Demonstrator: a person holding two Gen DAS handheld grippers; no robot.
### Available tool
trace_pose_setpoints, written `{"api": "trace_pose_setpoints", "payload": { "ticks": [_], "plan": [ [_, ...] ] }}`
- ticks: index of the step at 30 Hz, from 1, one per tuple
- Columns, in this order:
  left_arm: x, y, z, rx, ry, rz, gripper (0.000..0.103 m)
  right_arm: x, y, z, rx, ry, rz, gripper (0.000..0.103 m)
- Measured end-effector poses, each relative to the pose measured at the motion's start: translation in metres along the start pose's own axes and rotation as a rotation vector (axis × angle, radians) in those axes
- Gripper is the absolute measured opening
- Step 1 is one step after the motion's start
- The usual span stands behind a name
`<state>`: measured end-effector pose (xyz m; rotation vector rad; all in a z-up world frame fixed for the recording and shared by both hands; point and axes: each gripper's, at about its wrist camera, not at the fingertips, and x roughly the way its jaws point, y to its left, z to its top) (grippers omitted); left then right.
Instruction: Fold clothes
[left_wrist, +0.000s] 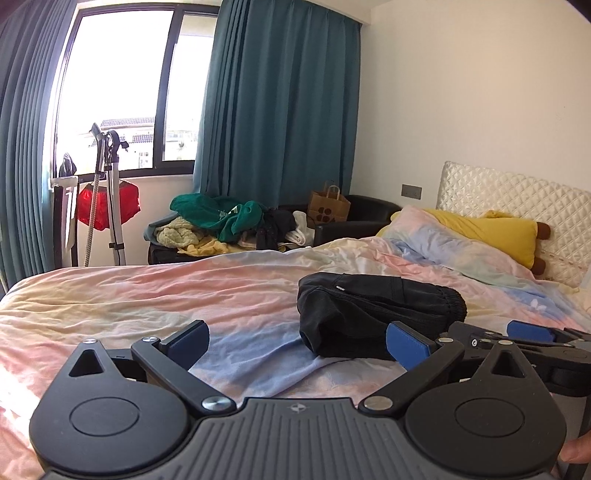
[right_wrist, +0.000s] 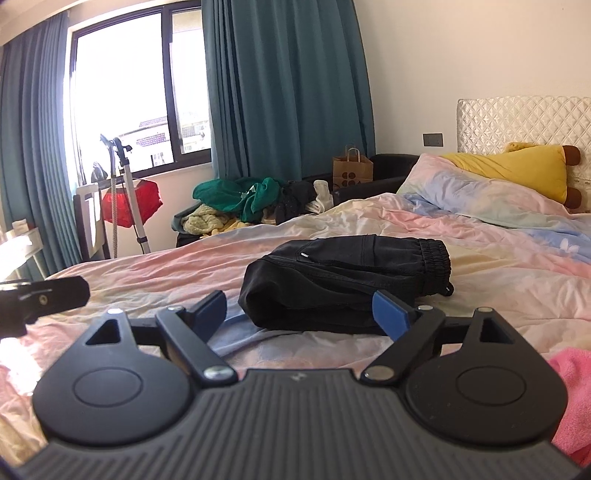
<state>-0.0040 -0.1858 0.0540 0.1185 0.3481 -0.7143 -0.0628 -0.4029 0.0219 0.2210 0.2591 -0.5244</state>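
Holding both tools low over the bed (left_wrist: 122, 295). Left gripper (left_wrist: 297, 341): jaws wide, empty. Right gripper (right_wrist: 299, 312): jaws wide, empty. Folded black trousers (right_wrist: 343, 280): lying on the bedspread just ahead of both. Pink cloth (right_wrist: 572, 398): at my right edge, possibly a towel; partly cut off.

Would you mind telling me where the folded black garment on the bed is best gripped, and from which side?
Probably at the gathered elastic waistband of the black garment, coming from the headboard side with the right gripper. The band is thick and raised off the bedspread, so open fingers could close on it more easily than on the flat, rounded fold at the other end.
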Motion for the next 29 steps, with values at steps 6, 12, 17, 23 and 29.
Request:
{"api": "trace_pose_setpoints", "payload": {
  "ticks": [6, 12, 17, 23, 29],
  "plan": [
    [0.017, -0.001, -0.014, 0.0, 0.042, -0.011, 0.103, 0.009, 0.002, -0.005, -0.019, 0.014, -0.016, 0.087],
    [0.024, -0.008, -0.018, 0.015, 0.05, 0.002, 0.103, 0.017, 0.003, -0.009, -0.037, 0.029, -0.032, 0.087],
    [0.025, -0.008, -0.02, 0.007, 0.059, 0.002, 0.103, 0.019, 0.002, -0.011, -0.03, 0.034, -0.041, 0.087],
    [0.024, -0.008, -0.02, 0.006, 0.056, 0.009, 0.103, 0.019, 0.003, -0.013, -0.039, 0.036, -0.05, 0.087],
    [0.022, -0.004, -0.021, -0.005, 0.06, 0.021, 0.103, 0.019, 0.007, -0.014, -0.05, 0.034, -0.056, 0.087]
  ]
}}
